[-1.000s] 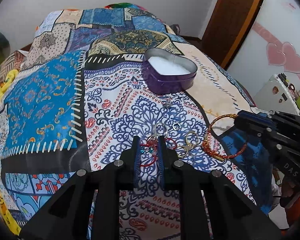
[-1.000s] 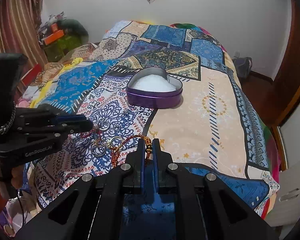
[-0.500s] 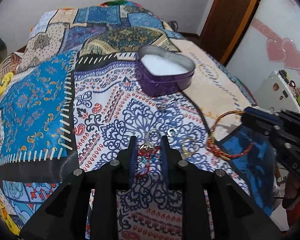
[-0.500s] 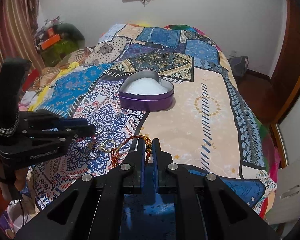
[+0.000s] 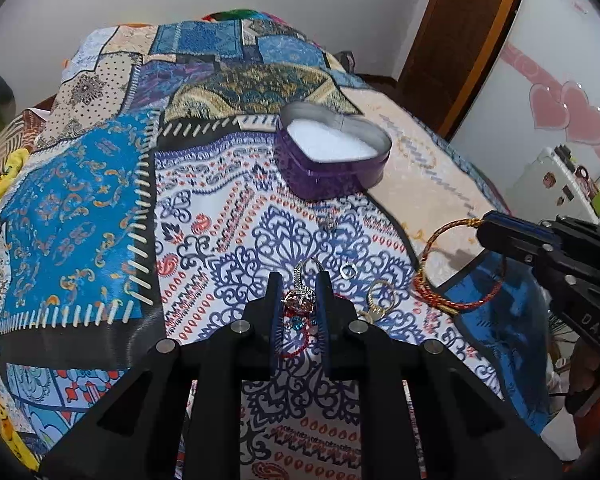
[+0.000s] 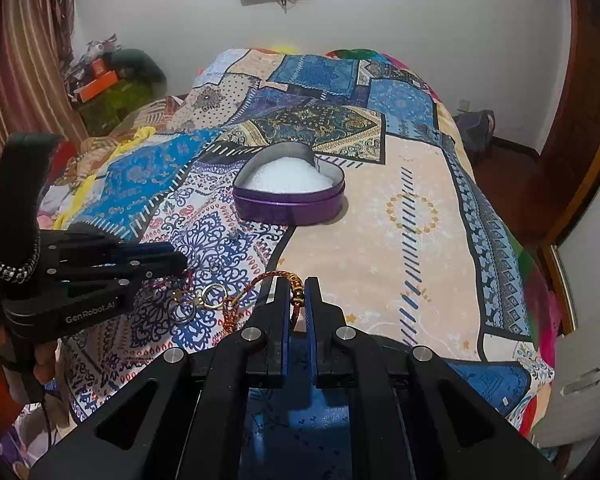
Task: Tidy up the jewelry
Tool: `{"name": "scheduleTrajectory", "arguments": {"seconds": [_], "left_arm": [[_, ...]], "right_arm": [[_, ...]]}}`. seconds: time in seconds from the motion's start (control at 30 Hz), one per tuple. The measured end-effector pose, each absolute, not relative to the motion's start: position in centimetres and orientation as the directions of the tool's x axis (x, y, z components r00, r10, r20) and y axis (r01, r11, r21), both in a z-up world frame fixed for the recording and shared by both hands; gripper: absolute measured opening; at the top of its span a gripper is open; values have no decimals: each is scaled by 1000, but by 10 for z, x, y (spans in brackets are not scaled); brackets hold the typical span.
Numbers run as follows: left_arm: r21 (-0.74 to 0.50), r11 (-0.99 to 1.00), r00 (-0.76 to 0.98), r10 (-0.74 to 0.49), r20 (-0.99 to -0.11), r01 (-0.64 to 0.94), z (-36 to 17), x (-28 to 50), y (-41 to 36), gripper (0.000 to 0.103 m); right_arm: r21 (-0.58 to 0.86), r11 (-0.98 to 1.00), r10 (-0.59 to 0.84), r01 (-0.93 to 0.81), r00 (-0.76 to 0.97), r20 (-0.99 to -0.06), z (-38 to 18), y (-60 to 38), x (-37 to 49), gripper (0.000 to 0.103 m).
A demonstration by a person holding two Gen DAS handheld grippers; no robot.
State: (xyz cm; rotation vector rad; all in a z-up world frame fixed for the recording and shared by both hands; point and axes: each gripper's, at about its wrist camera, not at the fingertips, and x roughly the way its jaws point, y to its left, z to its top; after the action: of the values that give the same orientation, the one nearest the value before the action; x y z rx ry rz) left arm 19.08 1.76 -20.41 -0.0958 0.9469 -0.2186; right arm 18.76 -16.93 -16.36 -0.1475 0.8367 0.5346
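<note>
On the patchwork bedspread, my left gripper (image 5: 299, 280) has its jaws closing around a jewelled ring cluster (image 5: 300, 300) with a red bead strand. The pads touch it on both sides, and a silver loop sticks out past the fingertips. From the right wrist view the left gripper (image 6: 180, 260) sits low at the left, red beads hanging under its tip. My right gripper (image 6: 298, 284) is shut on the gold clasp of a red-and-gold cord bracelet (image 6: 256, 282). The bracelet (image 5: 460, 304) loops from the right gripper (image 5: 484, 228) down onto the cloth. A purple heart-shaped tin (image 5: 332, 176) with white filling stands beyond both.
Loose pieces lie between the grippers: a gold ring clasp (image 5: 380, 296), a small silver ring (image 5: 347, 270) and a small silver charm (image 5: 329, 221) nearer the tin. A wooden door (image 5: 460, 40) and white cabinet (image 5: 556, 184) stand right of the bed. Clutter sits by the curtain (image 6: 108, 80).
The left jaws widened around the ring cluster, then narrowed onto it again. The left view crept slightly towards the tin. The right gripper kept its hold on the bracelet without moving.
</note>
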Motion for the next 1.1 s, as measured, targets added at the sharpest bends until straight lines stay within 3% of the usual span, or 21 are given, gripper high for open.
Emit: {"name": "scheduleTrajectory", "arguments": {"seconds": [0.6, 0.8, 0.9, 0.97, 1.03, 1.1], "left_arm": [[-155, 977, 677, -214, -705, 148, -155, 209, 17, 15], [-155, 977, 682, -215, -699, 149, -155, 212, 19, 15], [-160, 976, 670, -216, -710, 145, -162, 210, 21, 15], [-162, 977, 661, -213, -720, 138, -167, 207, 23, 15], [-158, 979, 654, -205, -729, 131, -172, 203, 25, 15], [-150, 982, 647, -191, -738, 119, -176, 200, 28, 15]], "right_arm": [[55, 857, 423, -513, 639, -642, -124, -157, 210, 6], [106, 849, 439, -518, 579, -687, -133, -160, 220, 7], [120, 850, 422, -512, 527, -738, -149, -159, 224, 21], [139, 848, 422, -512, 492, -761, -159, -158, 225, 42], [137, 844, 421, -518, 484, -767, -163, -156, 222, 50], [125, 838, 416, -532, 473, -777, -166, -151, 219, 51]]}}
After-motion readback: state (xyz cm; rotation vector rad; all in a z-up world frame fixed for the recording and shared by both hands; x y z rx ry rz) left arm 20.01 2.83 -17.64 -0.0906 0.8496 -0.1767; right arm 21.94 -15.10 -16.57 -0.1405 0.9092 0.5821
